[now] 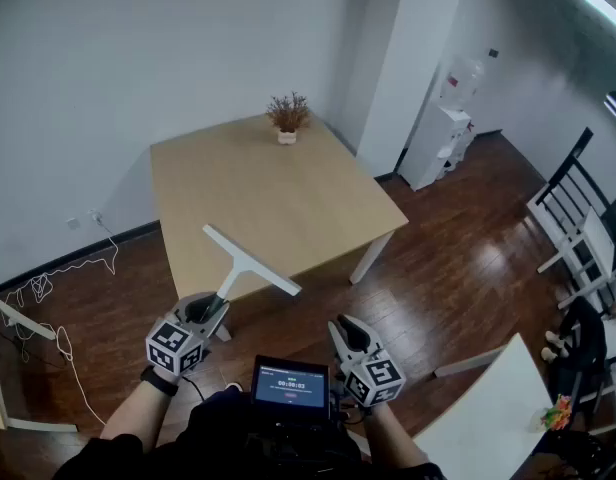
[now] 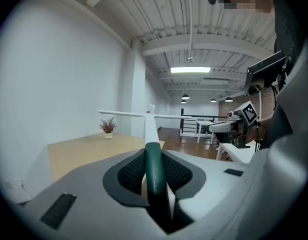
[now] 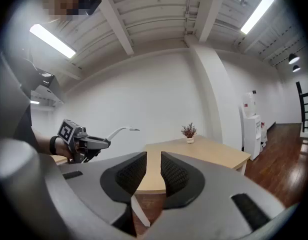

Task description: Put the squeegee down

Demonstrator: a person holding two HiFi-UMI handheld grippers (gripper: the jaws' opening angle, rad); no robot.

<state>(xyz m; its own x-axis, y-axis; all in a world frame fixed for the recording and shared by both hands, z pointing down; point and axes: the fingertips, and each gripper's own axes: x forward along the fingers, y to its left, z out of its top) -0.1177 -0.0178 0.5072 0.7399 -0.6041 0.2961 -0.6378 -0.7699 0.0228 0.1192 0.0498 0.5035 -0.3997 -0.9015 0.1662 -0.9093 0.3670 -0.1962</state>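
Note:
A white squeegee (image 1: 250, 258) with a T-shaped blade and a dark green handle (image 2: 154, 169) sticks up and forward from my left gripper (image 1: 210, 310), which is shut on the handle. The blade (image 2: 139, 115) hangs in the air over the near edge of the wooden table (image 1: 258, 188). In the left gripper view the handle fills the space between the pads. My right gripper (image 1: 348, 333) is held level to the right, short of the table, its jaws a narrow gap apart with nothing between them (image 3: 153, 171). The right gripper view also shows the left gripper (image 3: 101, 143) with the squeegee (image 3: 119, 130).
A small potted plant (image 1: 287, 115) stands at the table's far edge. A white water dispenser (image 1: 443, 133) is by the pillar, and black and white chairs (image 1: 578, 218) are at the right. Another white table (image 1: 488, 418) is near right. A small screen (image 1: 290, 386) sits at my chest. Cables (image 1: 48, 288) lie on the floor at left.

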